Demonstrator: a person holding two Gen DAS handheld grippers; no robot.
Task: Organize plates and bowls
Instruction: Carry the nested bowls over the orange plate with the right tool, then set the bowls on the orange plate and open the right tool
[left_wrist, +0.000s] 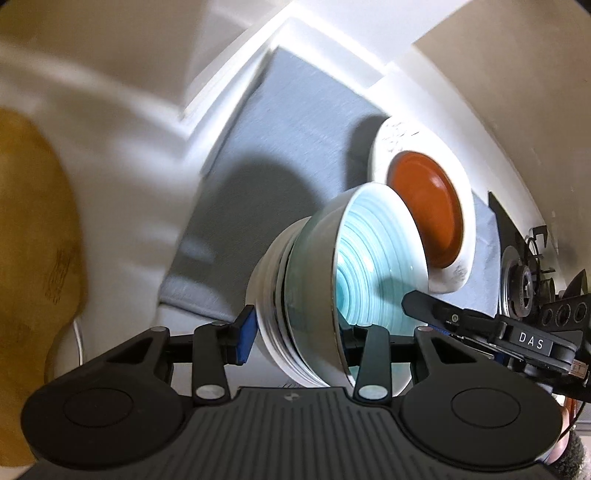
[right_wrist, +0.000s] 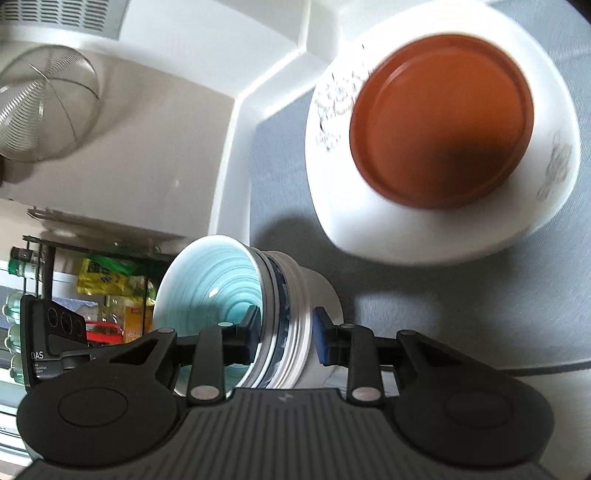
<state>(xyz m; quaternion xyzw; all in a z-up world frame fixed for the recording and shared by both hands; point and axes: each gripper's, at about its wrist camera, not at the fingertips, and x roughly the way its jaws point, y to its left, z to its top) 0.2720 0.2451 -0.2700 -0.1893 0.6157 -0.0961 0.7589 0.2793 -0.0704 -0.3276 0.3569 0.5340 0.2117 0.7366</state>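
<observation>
A stack of bowls (left_wrist: 314, 295) is held between the two grippers, clear of the grey mat (left_wrist: 280, 140). The top bowl is glazed pale blue inside with ringed lines; white bowls are nested beneath it.

In the left wrist view, the left gripper (left_wrist: 299, 334) is pinched across the stack's wall: one blue-padded finger (left_wrist: 245, 334) is pressed on the outside at 9 o'clock of the stack, the other is reached inside the blue bowl. The right gripper (left_wrist: 480, 325) is seen entering from 3 o'clock, its tip at the blue bowl's rim.

In the right wrist view, the right gripper (right_wrist: 284, 338) is clamped on the same stack (right_wrist: 258, 306): one finger is set inside the blue bowl at 9 o'clock, the blue pad (right_wrist: 321, 336) of the other is pressed against the white outer wall at 3 o'clock. The left gripper's body (right_wrist: 55, 339) is seen at 9 o'clock.

At 1 o'clock from the stack, a brown plate (right_wrist: 439, 122) is rested on a large white plate (right_wrist: 369, 221), which lies on the mat. A wire strainer (right_wrist: 44, 110) is seen at 10 o'clock.
</observation>
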